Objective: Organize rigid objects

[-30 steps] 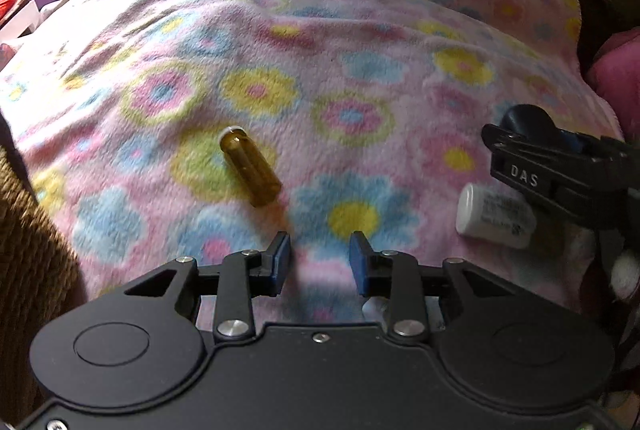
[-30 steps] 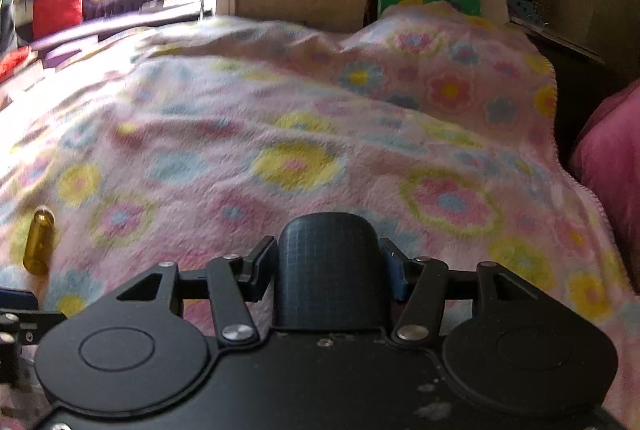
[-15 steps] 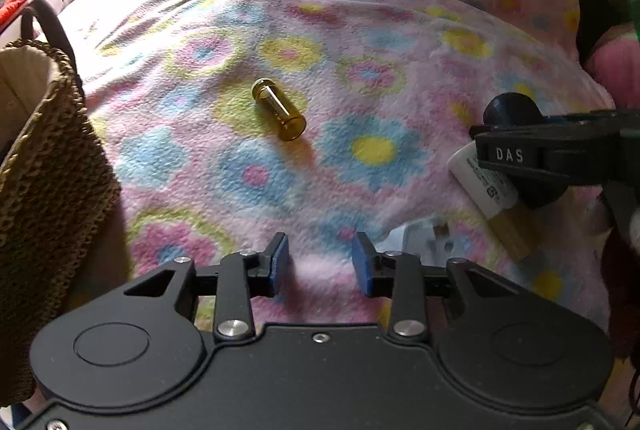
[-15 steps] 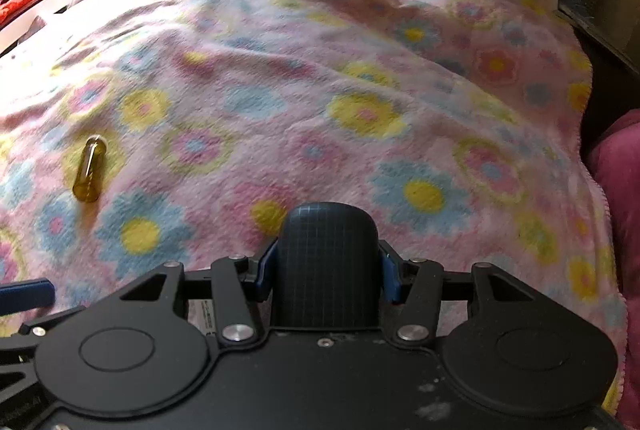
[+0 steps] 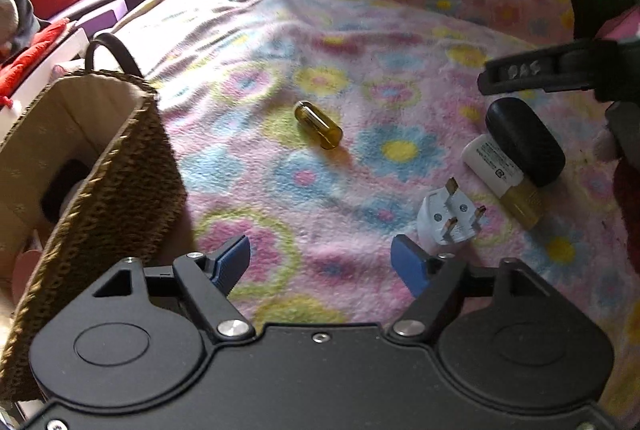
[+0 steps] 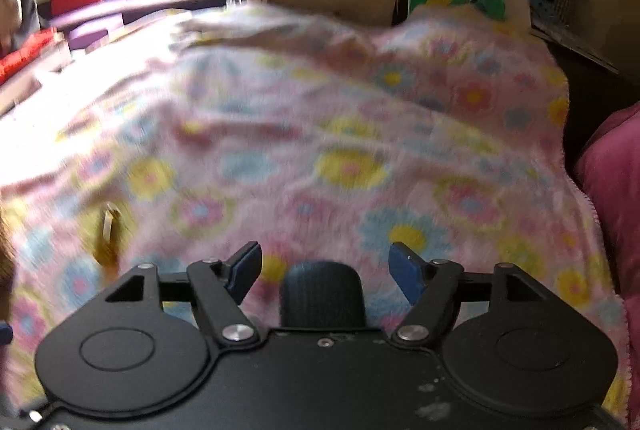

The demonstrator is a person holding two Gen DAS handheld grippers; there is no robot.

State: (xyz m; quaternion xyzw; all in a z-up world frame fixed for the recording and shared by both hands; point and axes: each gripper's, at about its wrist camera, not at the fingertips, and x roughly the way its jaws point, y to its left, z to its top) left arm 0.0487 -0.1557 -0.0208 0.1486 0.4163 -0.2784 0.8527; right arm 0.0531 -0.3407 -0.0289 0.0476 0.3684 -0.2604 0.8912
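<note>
Both grippers have spread since the earlier frames. Jaws of the right gripper are opening, clear of the black object between them, which was clamped before; the left gripper is opening on nothing. The black object now lies against a white-capped bottle on the blanket, near the white plug. Risk: the amber vial could roll on the soft fleece if nudged. Only the left view shows the woven basket; the right view is blurred.
</note>
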